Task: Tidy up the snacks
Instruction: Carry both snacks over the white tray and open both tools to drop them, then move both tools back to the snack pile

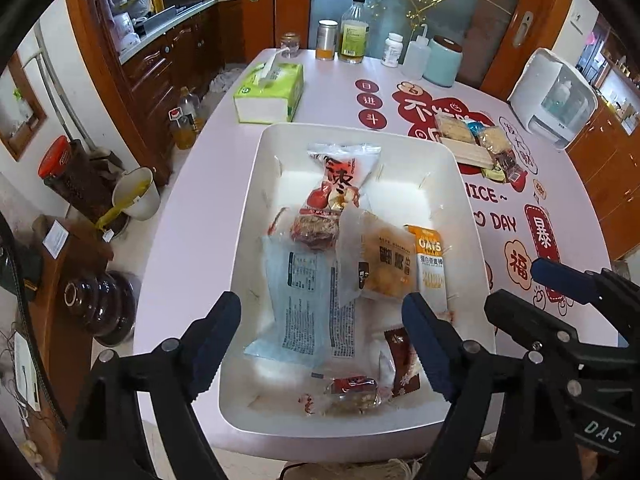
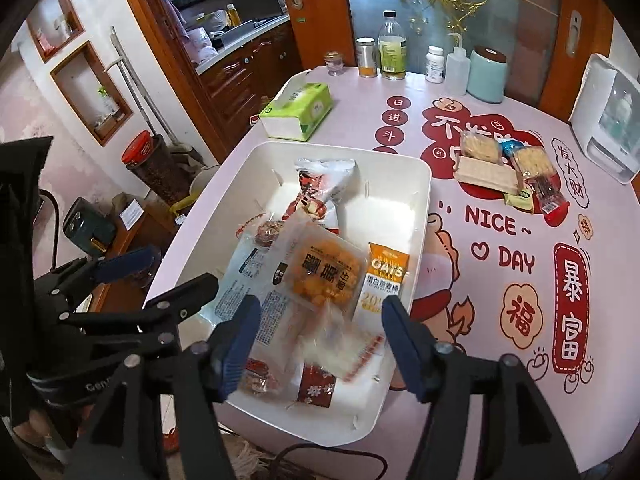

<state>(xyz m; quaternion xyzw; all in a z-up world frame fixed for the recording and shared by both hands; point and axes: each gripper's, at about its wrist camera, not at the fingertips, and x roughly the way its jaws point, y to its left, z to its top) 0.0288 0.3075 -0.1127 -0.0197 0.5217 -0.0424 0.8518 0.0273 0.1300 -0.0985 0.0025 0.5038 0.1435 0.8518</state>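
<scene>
A white tray (image 1: 360,132) (image 2: 426,200) on the pink table holds several snack packets: a red date bag (image 1: 340,176), a pale blue packet (image 1: 300,300), an orange puff packet (image 2: 324,276), an OATS bar (image 2: 386,276) and a dark red packet (image 1: 404,364). My left gripper (image 1: 320,308) (image 2: 180,268) hangs open over the tray's near end, nothing between its fingers. My right gripper (image 2: 322,312) (image 1: 516,286) stands open over the near right part. A blurred clear packet (image 2: 340,344) lies below its fingers, untouched. More wrapped snacks (image 2: 504,168) lie in a pile on the table.
A green tissue box (image 1: 268,96) sits behind the tray. Bottles (image 1: 354,32) and a teal jar (image 1: 442,60) line the far edge. A white appliance (image 2: 604,120) stands at the right. Left of the table, jars and a bucket (image 1: 136,196) crowd lower surfaces.
</scene>
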